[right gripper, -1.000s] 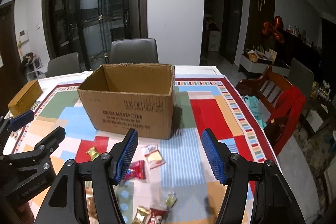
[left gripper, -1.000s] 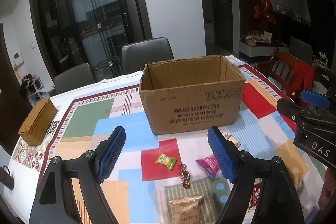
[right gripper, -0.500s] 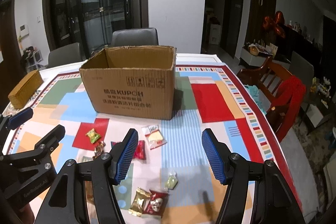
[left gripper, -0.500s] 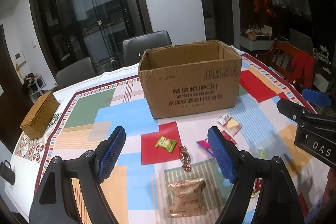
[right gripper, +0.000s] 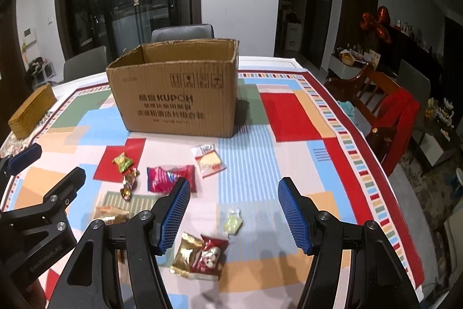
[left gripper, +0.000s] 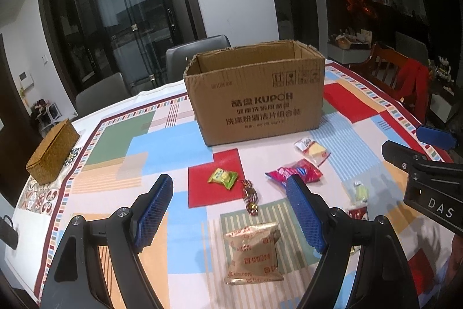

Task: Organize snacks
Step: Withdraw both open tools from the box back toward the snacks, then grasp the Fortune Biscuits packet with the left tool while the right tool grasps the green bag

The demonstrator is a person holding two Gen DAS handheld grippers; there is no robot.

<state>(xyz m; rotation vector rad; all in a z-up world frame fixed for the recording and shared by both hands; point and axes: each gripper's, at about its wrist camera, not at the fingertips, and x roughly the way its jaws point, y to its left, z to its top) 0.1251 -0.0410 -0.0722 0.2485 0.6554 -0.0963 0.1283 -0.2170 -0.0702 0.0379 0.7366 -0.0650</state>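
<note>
Both grippers hang over the table with jaws apart and nothing between the pads. The left gripper (left gripper: 228, 210) frames a tan pouch (left gripper: 254, 254) lying flat just below it; the right gripper (right gripper: 233, 215) frames a pale green sweet (right gripper: 233, 221), with a gold packet (right gripper: 185, 254) and a red packet (right gripper: 210, 256) touching each other nearer the camera.

Judging from how things lie, sorting has hardly begun. Every snack in view sits on the tablecloth (right gripper: 289, 118): a green packet (left gripper: 222, 177), a twisted foil candy (left gripper: 251, 196), a red bag (left gripper: 295, 173) and a clear wafer packet (left gripper: 312, 149) are scattered between the grippers and the box (left gripper: 254, 94). The box stands open-topped beyond them; what shows of its inside is bare cardboard, though its floor is hidden, so I cannot tell whether anything is in it. All visible snacks remain to be picked up.

Room is generous. The snacks lie mostly apart, so each can be taken singly, except the gold and red pair. The box's near wall stands tall, so a carried snack must clear its rim. The right table edge runs close beside the right gripper, with a wooden chair (right gripper: 373, 94) beyond; a woven box (left gripper: 52, 152) sits well off at the far left. The two grippers work near each other and could crowd in the middle.
</note>
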